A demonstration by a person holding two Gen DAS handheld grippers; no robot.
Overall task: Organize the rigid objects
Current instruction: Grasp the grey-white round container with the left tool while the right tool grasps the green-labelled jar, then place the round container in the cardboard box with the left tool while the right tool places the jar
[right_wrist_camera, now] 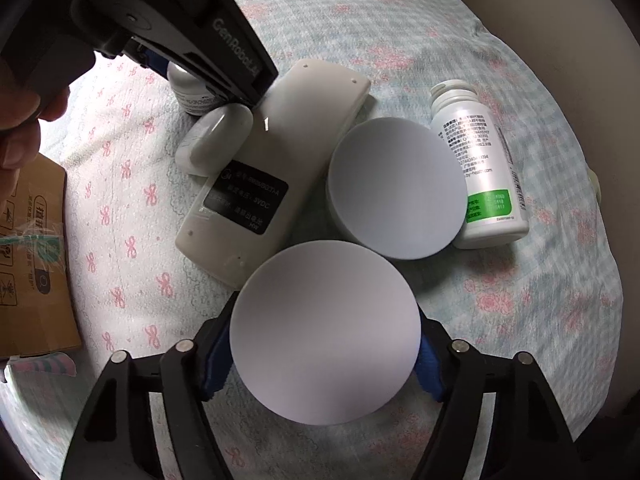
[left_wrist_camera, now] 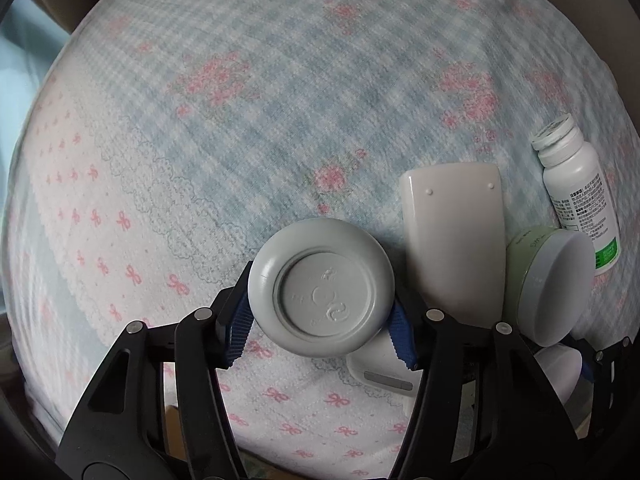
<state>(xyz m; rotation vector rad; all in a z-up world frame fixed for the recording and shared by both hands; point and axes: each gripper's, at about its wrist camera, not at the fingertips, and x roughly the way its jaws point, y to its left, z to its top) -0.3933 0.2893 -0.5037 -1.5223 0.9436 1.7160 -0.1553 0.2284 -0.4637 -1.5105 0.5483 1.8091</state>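
- Left wrist view: the left gripper has its fingers closed on a grey round jar, base toward the camera, held just left of the remote control.
- Right wrist view: the right gripper clamps a white round lid, just short of the clustered second jar, pill bottle and earbud case on the cloth-covered worktop.
- Judgement: the right hand is nearer the cluster.

Worktop covered by a floral check cloth. Ahead of the right fingers lie a remote, round jar, and pill bottle, mutually touching.
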